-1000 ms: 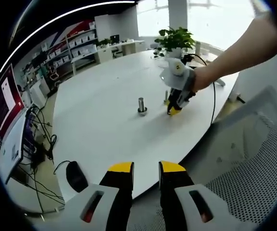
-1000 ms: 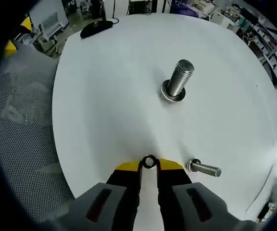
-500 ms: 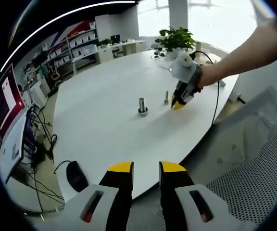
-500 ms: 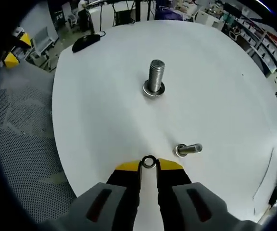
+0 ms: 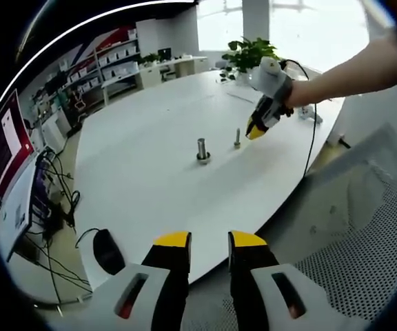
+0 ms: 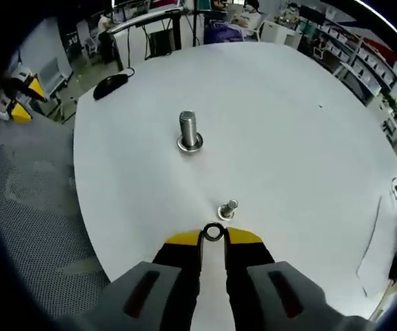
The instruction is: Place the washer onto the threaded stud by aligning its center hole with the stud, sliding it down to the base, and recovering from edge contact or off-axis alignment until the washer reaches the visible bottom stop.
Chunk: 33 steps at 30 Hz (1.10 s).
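the right gripper [image 6: 213,238] pinches the thin, stiff washer [image 6: 213,232] by its rim, just short of the small stud [image 6: 228,209]. it looks light and probably slippery, so the edge hold suits it. the left gripper [image 5: 209,243] has its jaws slightly spread, holding nothing.

My left gripper [image 5: 208,243]: black fingers [image 5: 173,262], yellow tips, grey shells with slots. Right gripper [image 6: 213,238]: same, black cable trailing; forearm bare.

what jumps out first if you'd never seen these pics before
In the right gripper view, the right gripper pinches a small steel washer at its yellow tips, above the white round table. Just beyond it stands a small threaded stud, with a larger stud farther off at the table's middle. In the left gripper view, the left gripper, jaws apart and empty, hangs back past the table's edge near a black mouse.
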Each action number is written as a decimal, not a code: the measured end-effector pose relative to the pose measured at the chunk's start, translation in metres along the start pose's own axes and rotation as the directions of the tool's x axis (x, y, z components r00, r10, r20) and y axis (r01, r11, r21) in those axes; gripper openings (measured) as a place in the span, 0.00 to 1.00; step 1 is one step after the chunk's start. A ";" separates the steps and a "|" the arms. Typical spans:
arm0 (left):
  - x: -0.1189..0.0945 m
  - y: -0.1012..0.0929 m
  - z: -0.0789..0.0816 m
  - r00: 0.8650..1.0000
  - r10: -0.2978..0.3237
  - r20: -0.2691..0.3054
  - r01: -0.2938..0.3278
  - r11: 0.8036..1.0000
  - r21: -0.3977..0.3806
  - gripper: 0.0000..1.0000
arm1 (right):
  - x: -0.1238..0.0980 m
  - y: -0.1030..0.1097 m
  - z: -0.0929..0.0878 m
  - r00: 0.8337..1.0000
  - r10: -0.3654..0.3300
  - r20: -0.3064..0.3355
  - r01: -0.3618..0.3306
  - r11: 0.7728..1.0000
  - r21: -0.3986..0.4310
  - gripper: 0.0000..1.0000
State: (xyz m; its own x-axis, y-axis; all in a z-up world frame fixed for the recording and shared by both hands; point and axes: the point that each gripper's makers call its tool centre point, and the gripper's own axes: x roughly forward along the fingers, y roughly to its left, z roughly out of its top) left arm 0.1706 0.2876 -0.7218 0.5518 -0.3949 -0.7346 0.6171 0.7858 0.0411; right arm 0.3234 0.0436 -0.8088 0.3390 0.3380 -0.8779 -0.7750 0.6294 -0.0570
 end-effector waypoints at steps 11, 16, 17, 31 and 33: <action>-0.001 0.000 0.001 1.000 0.002 0.007 -0.002 1.000 0.000 0.20 | -0.002 -0.008 0.021 1.000 -0.023 0.016 0.024 0.998 -0.060 0.14; -0.001 0.001 0.001 1.000 0.003 0.009 -0.003 1.000 0.000 0.20 | 0.003 -0.010 0.019 0.999 -0.035 -0.006 0.034 0.996 -0.088 0.14; -0.001 0.001 0.001 1.000 0.003 0.009 -0.003 1.000 0.000 0.20 | 0.004 -0.009 0.019 0.999 -0.036 -0.011 0.034 0.994 -0.100 0.14; -0.001 0.001 0.001 1.000 0.004 0.008 -0.004 1.000 0.002 0.20 | 0.013 -0.011 0.016 0.999 -0.032 -0.040 0.027 0.991 -0.129 0.14; 0.000 0.001 0.001 1.000 0.004 0.007 -0.004 1.000 0.004 0.20 | 0.016 -0.011 0.015 0.998 -0.030 -0.048 0.023 0.992 -0.126 0.14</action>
State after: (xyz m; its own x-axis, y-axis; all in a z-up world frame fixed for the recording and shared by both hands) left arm 0.1712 0.2883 -0.7210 0.5578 -0.3953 -0.7298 0.6172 0.7855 0.0462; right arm 0.3455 0.0524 -0.8147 0.3360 0.2855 -0.8975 -0.8277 0.5442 -0.1368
